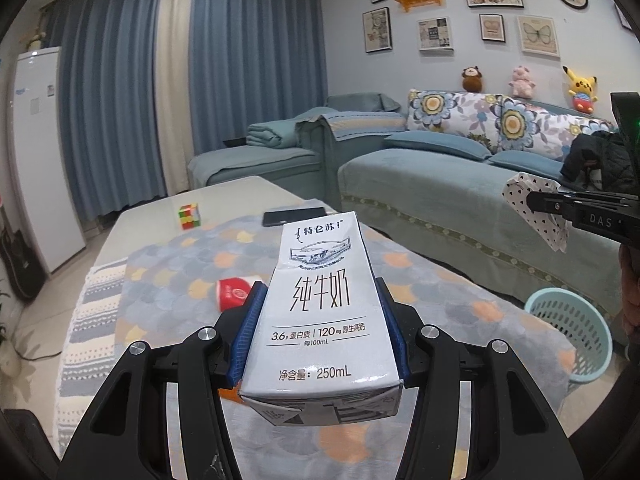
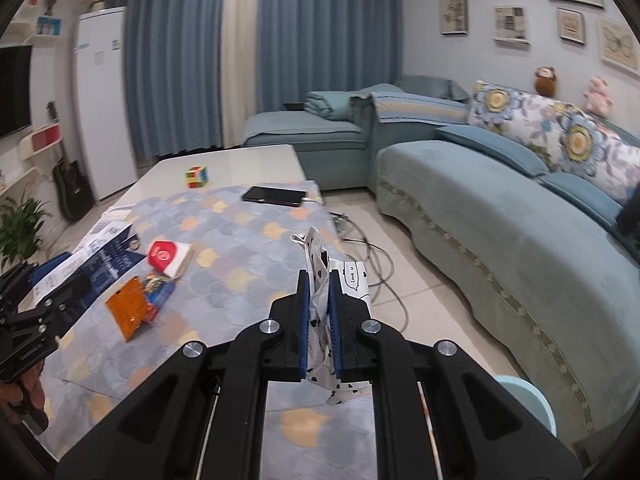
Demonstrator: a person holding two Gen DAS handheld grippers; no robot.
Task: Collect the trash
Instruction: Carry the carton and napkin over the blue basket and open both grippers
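A white and grey milk carton (image 1: 316, 320) with black print lies lengthwise between the blue pads (image 1: 250, 320) of my left gripper (image 1: 319, 290), which is shut on it above the table. My right gripper (image 2: 318, 276) is shut on a crumpled white wrapper (image 2: 314, 248) printed with black hearts. The same wrapper (image 1: 536, 216) shows at the right of the left wrist view, hanging from the right gripper (image 1: 534, 200) above a light blue basket (image 1: 568, 336). On the patterned tablecloth (image 2: 240, 264) lie a red and white packet (image 2: 168, 258), an orange wrapper (image 2: 130, 312) and a colourful wrapper (image 2: 158, 292).
A puzzle cube (image 2: 197, 177) and a black phone (image 2: 276, 196) sit farther back on the table. A blue leaflet (image 2: 108, 256) lies at the table's left. Cables (image 2: 372, 256) trail over the floor between table and teal sofa (image 2: 500, 208). The basket's rim (image 2: 524, 396) is at lower right.
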